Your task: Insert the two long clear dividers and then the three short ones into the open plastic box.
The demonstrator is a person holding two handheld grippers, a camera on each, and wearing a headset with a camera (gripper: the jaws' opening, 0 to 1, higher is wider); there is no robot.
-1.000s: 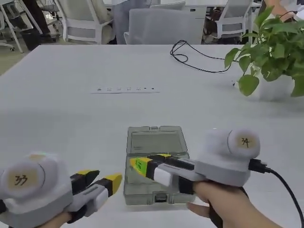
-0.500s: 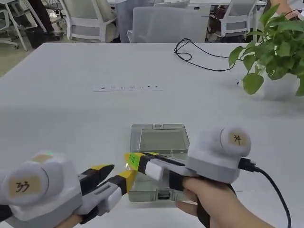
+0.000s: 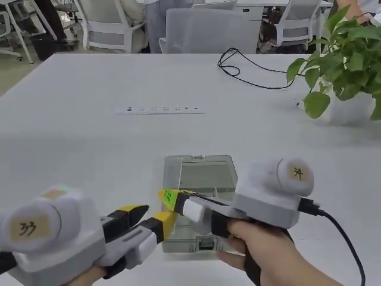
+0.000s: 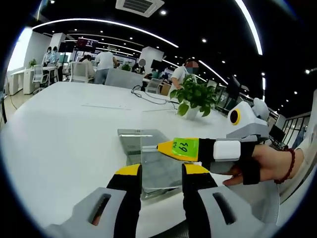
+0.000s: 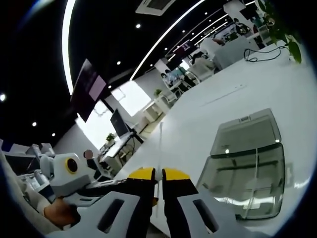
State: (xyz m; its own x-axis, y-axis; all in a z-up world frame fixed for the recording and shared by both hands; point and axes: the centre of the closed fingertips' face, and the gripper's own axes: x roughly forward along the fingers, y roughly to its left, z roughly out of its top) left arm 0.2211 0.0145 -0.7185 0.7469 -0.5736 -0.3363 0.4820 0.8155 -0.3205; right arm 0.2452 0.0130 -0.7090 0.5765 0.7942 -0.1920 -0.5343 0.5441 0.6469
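White table [image 3: 89,137] holds box [image 3: 205,176]; level right gripper [image 3: 168,197] pinches divider [image 5: 160,148] above it.

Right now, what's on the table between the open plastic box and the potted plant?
Nothing. In the head view, the table is bare from the plastic box to the potted plant; the black cable lies farther back.

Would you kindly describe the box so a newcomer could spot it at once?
Start at the white table and look to the middle of its near edge. The box lies there, lid open flat behind it. It is the one clear, greyish container, unlike the leafy plant at the far right.
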